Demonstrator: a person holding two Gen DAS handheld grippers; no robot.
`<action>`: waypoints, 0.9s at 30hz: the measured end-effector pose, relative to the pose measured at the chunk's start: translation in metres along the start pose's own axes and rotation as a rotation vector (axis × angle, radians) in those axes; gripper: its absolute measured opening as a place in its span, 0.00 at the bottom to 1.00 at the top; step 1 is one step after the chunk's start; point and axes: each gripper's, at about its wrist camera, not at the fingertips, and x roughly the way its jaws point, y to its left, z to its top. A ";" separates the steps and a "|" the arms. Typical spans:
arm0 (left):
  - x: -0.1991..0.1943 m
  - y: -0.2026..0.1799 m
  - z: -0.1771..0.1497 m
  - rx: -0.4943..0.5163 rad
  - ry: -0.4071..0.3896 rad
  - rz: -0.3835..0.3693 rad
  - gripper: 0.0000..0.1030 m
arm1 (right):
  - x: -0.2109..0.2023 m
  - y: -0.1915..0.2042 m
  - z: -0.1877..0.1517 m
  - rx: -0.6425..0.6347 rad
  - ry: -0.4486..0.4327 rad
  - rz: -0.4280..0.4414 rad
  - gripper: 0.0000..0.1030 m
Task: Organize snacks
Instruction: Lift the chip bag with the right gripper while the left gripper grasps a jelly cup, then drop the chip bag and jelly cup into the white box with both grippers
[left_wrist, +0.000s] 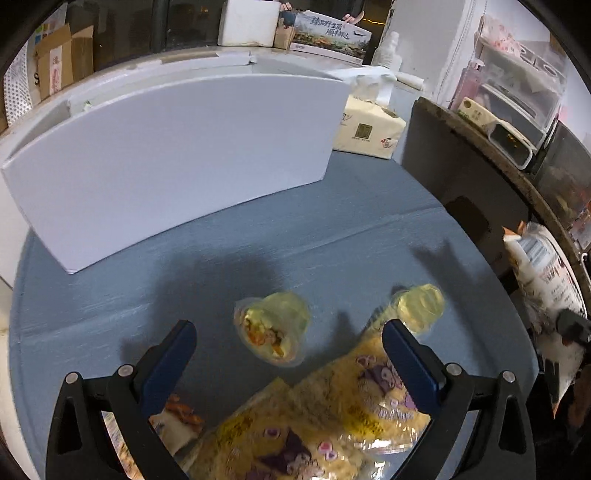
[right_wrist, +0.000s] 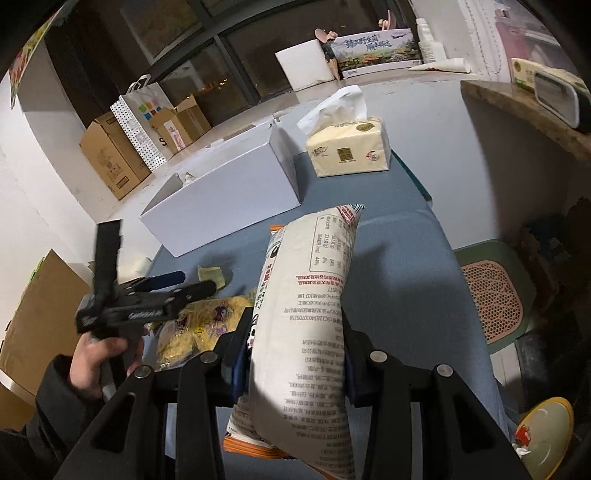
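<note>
We judge the task as just begun: the white box (left_wrist: 177, 147) shows almost nothing inside. Our left tool (left_wrist: 288, 354) is wide open and holds nothing; it hovers above a jelly cup (left_wrist: 271, 328), a second jelly cup (left_wrist: 421, 306) and the yellow snack bags (left_wrist: 332, 417), which all lie loose on the blue surface (left_wrist: 351, 229). Our right tool (right_wrist: 299, 354) is closed on a white printed snack bag (right_wrist: 310, 314), lifted towards the box. Behind stand a tissue pack (right_wrist: 349, 149), cardboard cartons (right_wrist: 110, 158) and dark windows.
</note>
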 end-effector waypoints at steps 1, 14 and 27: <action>0.003 0.000 0.000 0.000 0.003 -0.002 0.97 | -0.001 -0.001 -0.002 0.006 -0.001 0.006 0.42; -0.015 0.000 -0.001 0.011 -0.061 -0.048 0.49 | 0.004 -0.006 -0.007 0.017 0.017 0.003 0.42; -0.118 0.002 0.026 0.011 -0.317 -0.056 0.49 | 0.010 0.026 0.015 -0.053 -0.009 0.062 0.42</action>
